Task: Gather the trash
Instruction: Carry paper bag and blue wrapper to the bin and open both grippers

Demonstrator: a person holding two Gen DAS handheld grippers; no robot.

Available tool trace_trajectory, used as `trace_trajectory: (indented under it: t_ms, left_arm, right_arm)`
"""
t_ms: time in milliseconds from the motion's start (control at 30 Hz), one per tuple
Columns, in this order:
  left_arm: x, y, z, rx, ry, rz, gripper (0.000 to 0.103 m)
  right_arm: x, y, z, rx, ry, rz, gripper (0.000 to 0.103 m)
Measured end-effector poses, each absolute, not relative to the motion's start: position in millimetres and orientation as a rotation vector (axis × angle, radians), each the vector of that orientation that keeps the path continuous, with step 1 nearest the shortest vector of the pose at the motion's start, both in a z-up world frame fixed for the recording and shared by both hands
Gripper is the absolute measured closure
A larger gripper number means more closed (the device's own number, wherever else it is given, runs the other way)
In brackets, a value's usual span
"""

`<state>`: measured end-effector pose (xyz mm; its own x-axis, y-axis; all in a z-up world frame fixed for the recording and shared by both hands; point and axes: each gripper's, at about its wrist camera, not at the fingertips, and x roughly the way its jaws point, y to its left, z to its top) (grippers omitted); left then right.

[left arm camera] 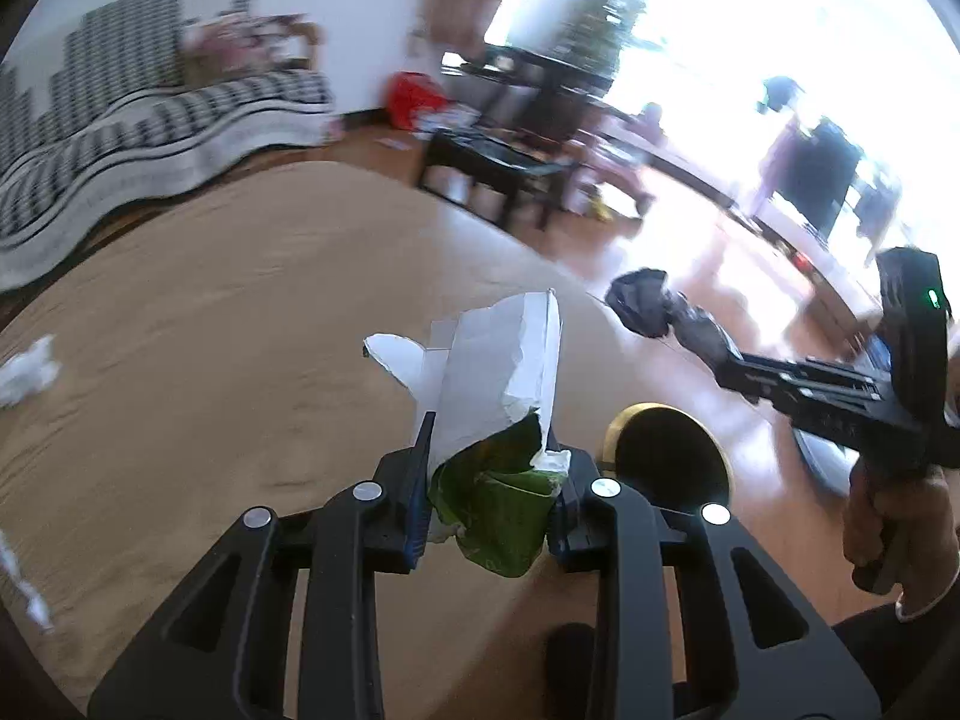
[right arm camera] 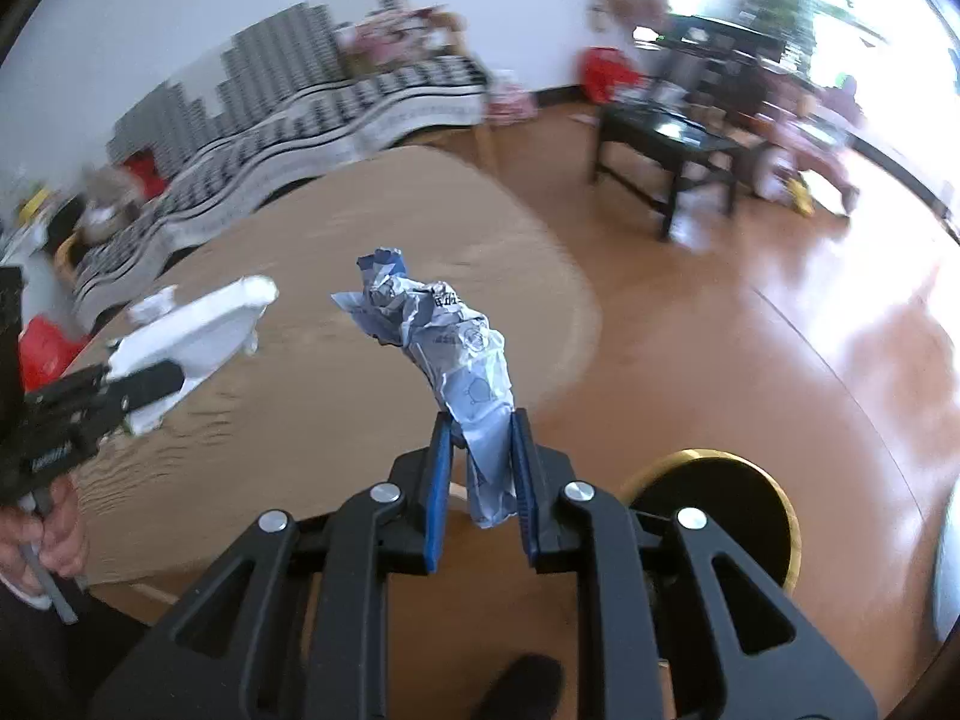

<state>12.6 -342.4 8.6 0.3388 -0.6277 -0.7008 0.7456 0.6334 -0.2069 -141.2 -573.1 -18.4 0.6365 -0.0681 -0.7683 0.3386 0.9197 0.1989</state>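
- Left wrist view: our left gripper (left arm camera: 489, 480) is clamped on a torn green-and-white wrapper (left arm camera: 498, 414), carried above the round tan rug (left arm camera: 240, 324).
- Same view: a black round bin with a gold rim (left arm camera: 666, 450) sits just right of that gripper on the wood floor, likely the drop point; nothing dropped yet as far as we see.
- Same view: our right gripper (left arm camera: 690, 330) is off to the right, holding a dark-looking crumpled wad.
- Same view: a white crumpled tissue (left arm camera: 27, 369) lies on the rug at far left, plus white scraps (left arm camera: 24, 588) at lower left, so pickup is left to do.
- Right wrist view: our right gripper (right arm camera: 480, 468) is closed on a crumpled blue-and-white paper (right arm camera: 444, 336), over the rug edge.
- Same view: the bin (right arm camera: 720, 504) lies just to its right; the left gripper (right arm camera: 144, 384) shows with its white piece.
- We judge it mid-task: two pieces in hand, not binned.
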Motion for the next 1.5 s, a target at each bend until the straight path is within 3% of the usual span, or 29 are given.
trace_trajectory:
  t_ms: [400, 700, 1500]
  left_arm:
    - [-69.6, -481.5, -48.2, 0.321, 0.895, -1.091, 0.074]
    - [-81.1, -544.8, -90.9, 0.37, 0.947, -1.103, 0.073]
    - [-78.9, -587.2, -134.5, 0.403, 1.048, -1.114, 0.072]
  right_arm:
    - [-260.8, -692.8, -67.2, 0.506, 0.914, -0.536, 0.083]
    - [-280.2, -714.7, -108.5, 0.576, 1.026, -0.587, 0.083]
    - [-273.6, -719.9, -131.0, 0.597, 1.083, -0.596, 0.083]
